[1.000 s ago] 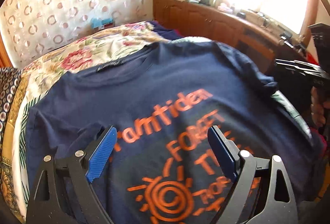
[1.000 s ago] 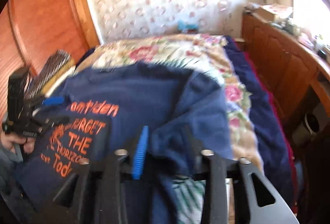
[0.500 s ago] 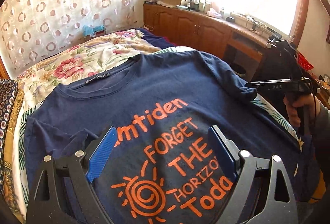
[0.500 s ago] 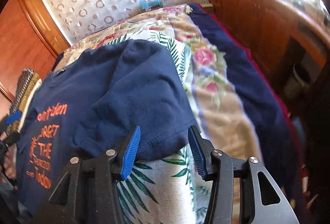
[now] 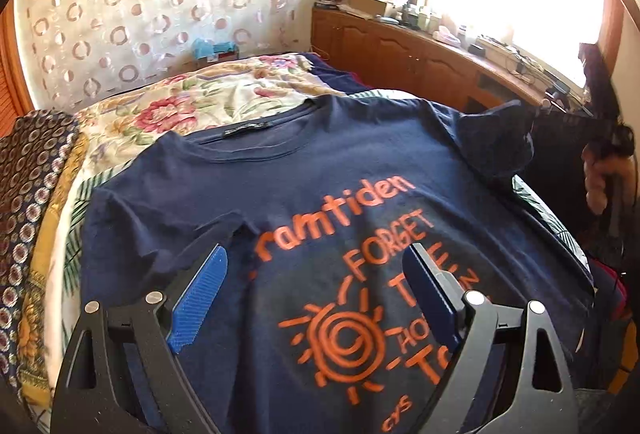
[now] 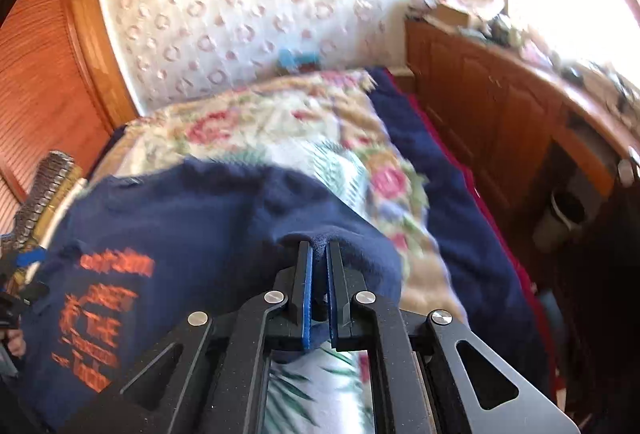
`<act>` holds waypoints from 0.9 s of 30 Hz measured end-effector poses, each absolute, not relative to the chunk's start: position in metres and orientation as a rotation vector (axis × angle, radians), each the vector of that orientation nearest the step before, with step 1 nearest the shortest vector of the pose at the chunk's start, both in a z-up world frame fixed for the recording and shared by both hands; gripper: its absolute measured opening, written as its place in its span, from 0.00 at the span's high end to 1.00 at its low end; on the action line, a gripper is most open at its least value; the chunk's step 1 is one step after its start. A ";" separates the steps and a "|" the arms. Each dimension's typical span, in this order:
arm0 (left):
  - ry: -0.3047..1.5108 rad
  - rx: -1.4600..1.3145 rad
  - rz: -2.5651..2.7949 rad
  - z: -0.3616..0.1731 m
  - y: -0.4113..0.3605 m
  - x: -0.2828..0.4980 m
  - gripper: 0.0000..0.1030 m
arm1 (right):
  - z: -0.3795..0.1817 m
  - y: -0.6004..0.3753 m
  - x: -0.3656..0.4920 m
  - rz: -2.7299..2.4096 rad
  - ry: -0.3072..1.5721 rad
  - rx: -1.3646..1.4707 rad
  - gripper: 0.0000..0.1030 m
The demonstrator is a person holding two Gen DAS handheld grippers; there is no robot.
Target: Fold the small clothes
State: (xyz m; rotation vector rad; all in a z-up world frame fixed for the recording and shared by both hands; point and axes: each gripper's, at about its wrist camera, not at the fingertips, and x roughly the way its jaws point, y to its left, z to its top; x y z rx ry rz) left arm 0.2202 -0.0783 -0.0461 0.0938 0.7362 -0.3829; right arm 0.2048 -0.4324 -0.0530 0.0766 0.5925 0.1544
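A navy T-shirt (image 5: 320, 170) with orange print lies face up on the floral bedspread (image 5: 208, 98). My left gripper (image 5: 316, 266) is open and empty, hovering just above the shirt's printed chest. My right gripper (image 6: 319, 254) is shut on the shirt's right sleeve (image 6: 344, 238) and holds it lifted off the bed. In the left wrist view the right gripper (image 5: 560, 122) shows at the far right with the raised sleeve (image 5: 492, 138). The shirt's left sleeve (image 5: 132, 218) lies flat on the bed.
A patterned dark blanket (image 5: 28, 202) lies along the bed's left side. A wooden cabinet (image 5: 400, 54) with clutter runs along the right under a bright window. A blue blanket (image 6: 452, 218) edges the bed's right side. A curtain (image 5: 140, 6) hangs behind.
My right gripper has closed on the right sleeve and lifted it. My left gripper has stayed open over the print, drifting slightly.
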 end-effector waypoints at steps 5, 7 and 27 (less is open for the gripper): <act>0.722 0.070 -0.346 -0.044 -0.061 0.217 0.13 | -0.027 -0.360 0.190 0.357 0.524 0.020 0.94; 0.721 0.063 -0.336 -0.043 -0.057 0.217 0.13 | -0.026 -0.336 0.185 0.413 0.520 -0.006 0.91; 0.745 0.056 -0.323 -0.055 -0.050 0.219 0.13 | -0.079 -0.319 0.233 0.348 0.786 0.011 0.60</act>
